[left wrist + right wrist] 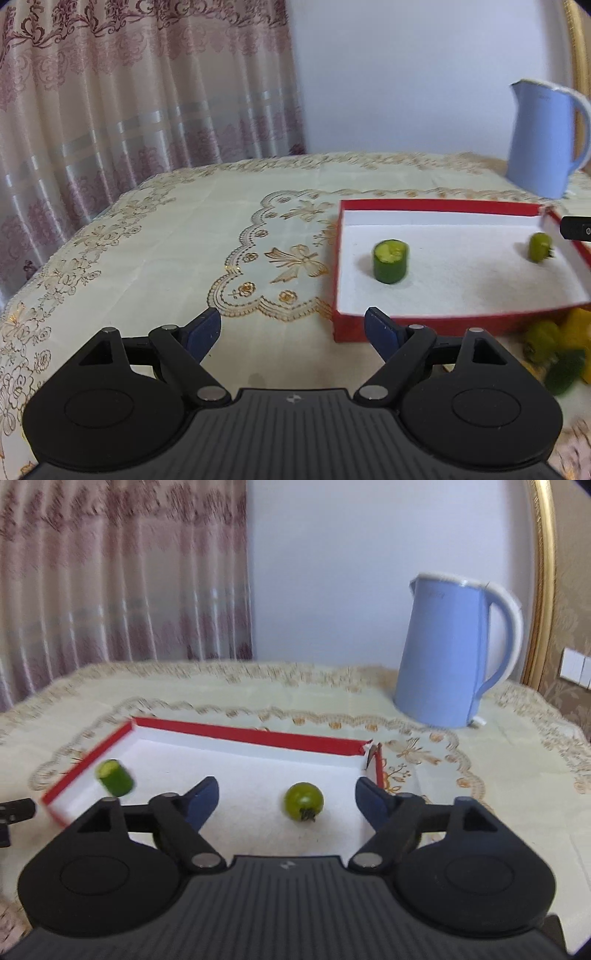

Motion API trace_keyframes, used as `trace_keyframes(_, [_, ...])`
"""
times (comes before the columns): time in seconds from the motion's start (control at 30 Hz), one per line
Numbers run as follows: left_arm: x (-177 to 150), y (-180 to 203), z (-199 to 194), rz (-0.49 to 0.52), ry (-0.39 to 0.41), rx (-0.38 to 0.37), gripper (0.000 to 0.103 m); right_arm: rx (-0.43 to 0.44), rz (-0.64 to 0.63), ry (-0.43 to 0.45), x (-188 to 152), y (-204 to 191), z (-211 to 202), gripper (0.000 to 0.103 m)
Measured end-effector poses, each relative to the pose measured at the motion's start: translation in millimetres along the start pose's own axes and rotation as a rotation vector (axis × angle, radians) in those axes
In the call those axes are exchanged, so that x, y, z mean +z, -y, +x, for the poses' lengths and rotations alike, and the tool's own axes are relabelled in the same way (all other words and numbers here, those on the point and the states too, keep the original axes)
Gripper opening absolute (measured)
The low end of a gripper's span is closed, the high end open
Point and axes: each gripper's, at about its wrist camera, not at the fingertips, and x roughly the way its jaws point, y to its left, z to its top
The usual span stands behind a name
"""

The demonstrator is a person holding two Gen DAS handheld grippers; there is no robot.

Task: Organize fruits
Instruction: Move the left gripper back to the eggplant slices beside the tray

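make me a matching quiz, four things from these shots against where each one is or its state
1 cucumber piece
2 green tomato
3 kettle
4 right gripper

a open, nothing held
b on the cloth behind the box
c in the box, left part
d in the box, right part

Pairs: 1-c, 2-d, 3-b, 4-a

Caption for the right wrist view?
Open right tongs over the red tray, a round green fruit lying loose between them, cucumber piece at left.
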Motion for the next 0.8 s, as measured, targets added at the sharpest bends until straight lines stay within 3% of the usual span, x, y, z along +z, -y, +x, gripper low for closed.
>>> trace_keyframes(0.2, [-21.2,-0.9,-32.6,0.04,0.065,-0.164,0.085,0.006,0.075,0.08,-34.4,0.7,-54.4,0.095])
trace_keyframes(0.37, [-31.2,15.5,-45.6,0.102,0.087,-0.299,0.085,-0.021,0.192,0.059,-65.8,11.9,-63.8,0.101])
trace_keyframes(0.63, [-45.2,39.7,-43.0,0.178,0.084,-0.368,0.085,-0.058,0.279,0.016,-94.0,34.5,-57.9,0.103])
trace_keyframes(0.8, [-47.3,47.3,-35.5,0.191,0.064,-0.346,0.085,-0.04,0.289,0.023,-95.0,36.3,-57.6,0.103])
